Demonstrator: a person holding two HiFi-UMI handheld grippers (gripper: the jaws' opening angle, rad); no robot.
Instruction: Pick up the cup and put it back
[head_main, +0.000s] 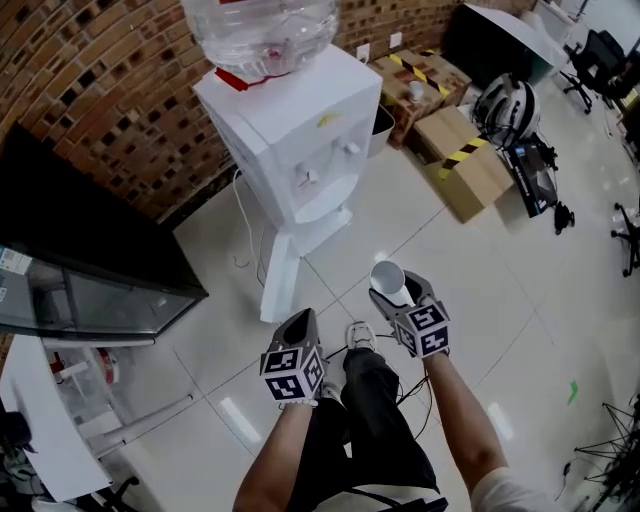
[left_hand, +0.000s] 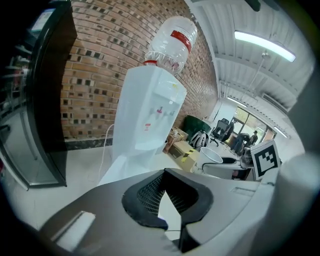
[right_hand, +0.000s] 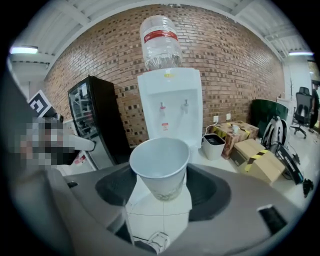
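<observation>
The right tool (head_main: 397, 293) grips the paper cup (head_main: 388, 277) between its jaws, while the left tool (head_main: 299, 322) sits closed, empty.

One cup (head_main: 387, 277), one left gripper (head_main: 300, 322), one right gripper (head_main: 397, 291), one water dispenser (head_main: 300, 130), one bottle (head_main: 262, 30), one black fridge (head_main: 80, 250), two cardboard boxes (head_main: 465, 160), one bin (right_hand: 213, 146).

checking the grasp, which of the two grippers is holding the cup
The right gripper: its jaws clamp the white cup, while the left gripper has its jaws shut on nothing.
</observation>
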